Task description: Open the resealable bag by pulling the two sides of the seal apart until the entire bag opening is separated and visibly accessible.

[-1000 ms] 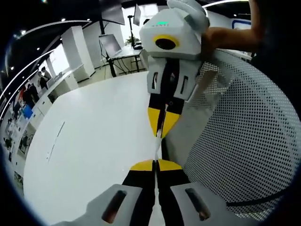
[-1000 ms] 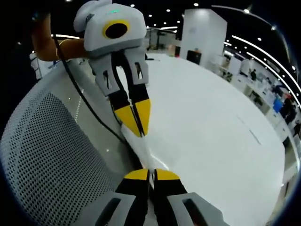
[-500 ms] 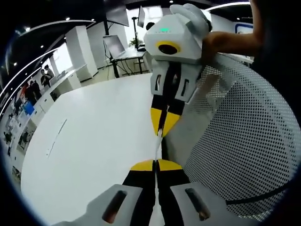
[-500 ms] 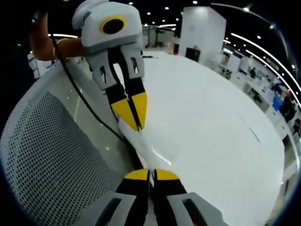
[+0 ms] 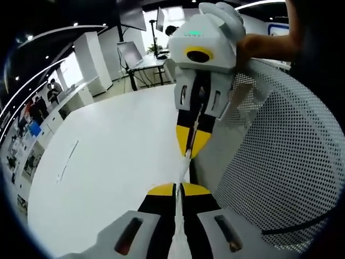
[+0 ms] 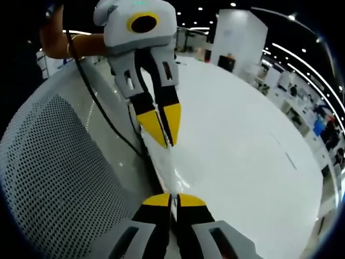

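Left gripper view: my left gripper (image 5: 178, 189) comes up from the bottom with its yellow tips pressed together on a thin clear edge of the bag (image 5: 185, 164). The bag's film runs as a narrow strip straight ahead from my tips to the right gripper (image 5: 192, 150), which points back at me, its own tips pinched on the far end of that strip. So the bag's long axis, as far as I can see it, lies along the line between the two grippers, and both are equally on it. The white table (image 5: 108, 156) lies below and to one side; a perforated chair back (image 5: 285, 162) stands on the other.

Right gripper view: my right gripper (image 6: 173, 199) is clenched on the near end of the bag (image 6: 168, 170), and the left gripper (image 6: 165, 135) faces it, clamped on the other end. The clear strip between them looks taut and slightly glossy against the table (image 6: 242, 156), with the chair back (image 6: 54, 178) alongside.

I judge that the grippers hold opposite sides of the seal and that the pull must go straight apart along this line. I can't tell whether the seal has parted yet; the film is too thin and clear to show an opening.
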Available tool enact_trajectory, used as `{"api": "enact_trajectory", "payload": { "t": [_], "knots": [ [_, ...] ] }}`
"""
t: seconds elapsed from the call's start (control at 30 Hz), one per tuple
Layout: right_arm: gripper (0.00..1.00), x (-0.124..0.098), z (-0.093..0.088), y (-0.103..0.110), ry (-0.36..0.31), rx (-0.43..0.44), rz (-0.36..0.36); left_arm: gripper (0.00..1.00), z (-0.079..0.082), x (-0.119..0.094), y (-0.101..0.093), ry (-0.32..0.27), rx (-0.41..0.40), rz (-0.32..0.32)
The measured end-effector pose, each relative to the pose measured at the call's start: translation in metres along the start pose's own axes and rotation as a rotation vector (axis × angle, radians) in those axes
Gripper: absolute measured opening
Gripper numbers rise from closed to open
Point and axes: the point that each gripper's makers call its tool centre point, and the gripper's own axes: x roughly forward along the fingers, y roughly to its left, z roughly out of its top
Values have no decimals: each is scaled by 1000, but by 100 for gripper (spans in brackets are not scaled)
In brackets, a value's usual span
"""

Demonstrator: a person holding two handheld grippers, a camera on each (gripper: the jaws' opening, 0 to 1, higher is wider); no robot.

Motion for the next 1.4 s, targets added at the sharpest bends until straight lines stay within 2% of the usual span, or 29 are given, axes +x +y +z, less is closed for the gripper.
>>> {"api": "enact_trajectory", "payload": {
  "t": [0.03, 0.07, 0.2, 0.37, 0.6, 0.8, 0.9, 1.0, 1.23, 1.4],
  "knots": [
    [0, 0, -1, 0, 3, -1, 3, 3, 5, -1, 1, -21, -46, 1],
    [0, 0, -1, 0, 4, -5, 2, 4, 7, -2, 3, -33, -46, 5],
    [0, 0, 0, 1, 6, -18, 4, 6, 6, -4, 9, -17, -34, 21],
    [0, 0, 1, 0, 3, -22, 2, 7, 6, -1, 6, -15, -38, -2],
    [0, 0, 2, 3, 0, -42, 7, 8, 6, 12, 1, 12, -11, -17],
    [0, 0, 2, 2, 1, -51, 6, 8, 3, 21, -4, 40, 6, -57],
    [0, -1, 3, 3, 0, -63, 7, 8, 6, 22, -6, 26, -30, -66],
    [0, 0, 4, 4, -2, -73, 7, 7, 4, 23, -6, 35, -24, -61],
    [0, 0, 6, 6, 7, -139, 4, 6, -1, 21, -7, 50, -52, -70],
    [0, 0, 9, 7, 16, -232, -2, 6, -12, 21, -5, 87, -83, -75]
  ]
}}
